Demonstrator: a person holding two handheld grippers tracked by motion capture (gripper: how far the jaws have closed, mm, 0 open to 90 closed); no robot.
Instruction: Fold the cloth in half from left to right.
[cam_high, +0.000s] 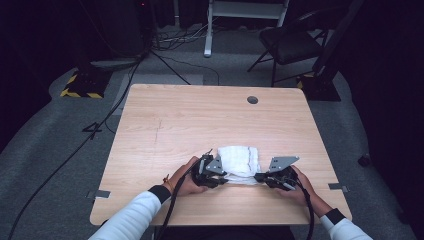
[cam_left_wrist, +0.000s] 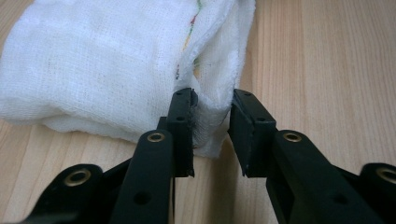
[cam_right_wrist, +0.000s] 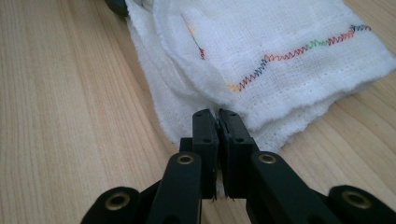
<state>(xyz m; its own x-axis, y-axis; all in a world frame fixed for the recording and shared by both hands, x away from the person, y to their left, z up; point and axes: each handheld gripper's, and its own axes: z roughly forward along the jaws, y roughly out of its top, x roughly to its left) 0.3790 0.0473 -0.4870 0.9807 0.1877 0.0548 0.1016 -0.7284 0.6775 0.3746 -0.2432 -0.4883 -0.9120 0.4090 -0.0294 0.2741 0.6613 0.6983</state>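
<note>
tongs at both near corners of a folded cloth

the left tongs (cam_left_wrist: 211, 126) stood spread around a fold of the white cloth (cam_high: 240, 160); the right tongs (cam_right_wrist: 218, 128) pinched its edge, the cloth lying on the bench (cam_high: 175, 120) between them.

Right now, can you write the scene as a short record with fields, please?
thing: folded white cloth with coloured zigzag stitching
place: near edge of the wooden table
left gripper: jaws apart, a cloth corner between them, not pressed
right gripper: jaws pinched shut on a cloth edge
cloth state: lying flat, several layers
</note>
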